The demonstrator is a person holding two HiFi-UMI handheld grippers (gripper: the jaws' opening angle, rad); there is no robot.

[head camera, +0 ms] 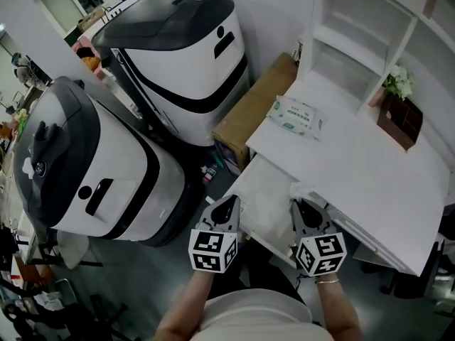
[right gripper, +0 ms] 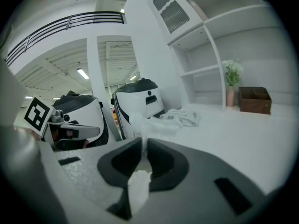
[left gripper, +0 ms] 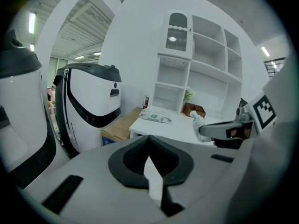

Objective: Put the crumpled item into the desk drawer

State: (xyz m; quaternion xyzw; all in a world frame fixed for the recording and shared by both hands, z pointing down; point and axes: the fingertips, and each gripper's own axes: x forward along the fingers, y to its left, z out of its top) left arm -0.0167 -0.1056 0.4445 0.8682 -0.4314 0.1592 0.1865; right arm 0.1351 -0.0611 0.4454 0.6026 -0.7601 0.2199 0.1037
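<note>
The crumpled item (head camera: 301,190), a small wad of thin white plastic or paper, sticks out of my right gripper (head camera: 307,208), which is shut on it at the desk's near left corner. In the right gripper view the wad (right gripper: 147,122) rises from between the closed jaws of that gripper (right gripper: 142,141). My left gripper (head camera: 227,206) hangs shut and empty just left of it, over a lower white panel (head camera: 264,190) that looks like the pulled-out drawer. The left gripper view shows its own closed tips (left gripper: 149,138) and the wad (left gripper: 196,120) in the other gripper.
A wet-wipe pack (head camera: 297,117) lies on the white desk (head camera: 370,183). A brown box with a plant (head camera: 398,119) and a white shelf unit (head camera: 355,41) stand at its back. A cardboard box (head camera: 256,105) and two big white-and-black machines (head camera: 178,48) (head camera: 85,169) crowd the left.
</note>
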